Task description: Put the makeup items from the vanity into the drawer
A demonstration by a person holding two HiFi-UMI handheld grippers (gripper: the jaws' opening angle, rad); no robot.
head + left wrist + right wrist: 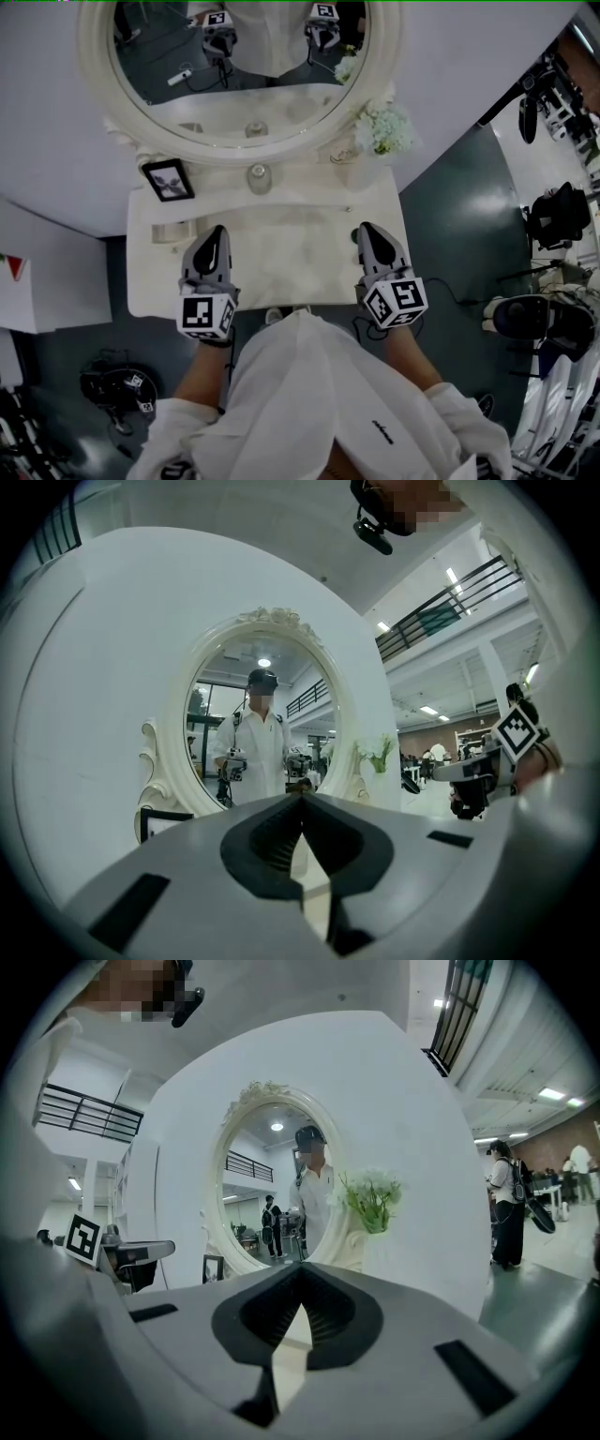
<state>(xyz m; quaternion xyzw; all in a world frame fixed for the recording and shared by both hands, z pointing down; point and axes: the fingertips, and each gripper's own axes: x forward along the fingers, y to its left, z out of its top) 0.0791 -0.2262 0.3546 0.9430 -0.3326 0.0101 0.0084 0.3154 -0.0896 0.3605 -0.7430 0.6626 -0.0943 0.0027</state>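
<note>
Left tongs [217, 236] and right tongs [367, 234] both clenched, empty — the small bottle [259, 178] at the counter's [281, 258] back edge looks glassy, slick, breakable; pinch its belly.

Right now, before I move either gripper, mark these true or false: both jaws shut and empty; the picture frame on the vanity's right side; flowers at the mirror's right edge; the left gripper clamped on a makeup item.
1. The left gripper and the right gripper both have their jaws shut with nothing between them. True.
2. The picture frame stands on the vanity's right side. False: it stands at the left, beside the mirror.
3. The white flowers stand at the mirror's right edge. True.
4. The left gripper is clamped on a makeup item. False: it is empty, over the vanity top.
</note>
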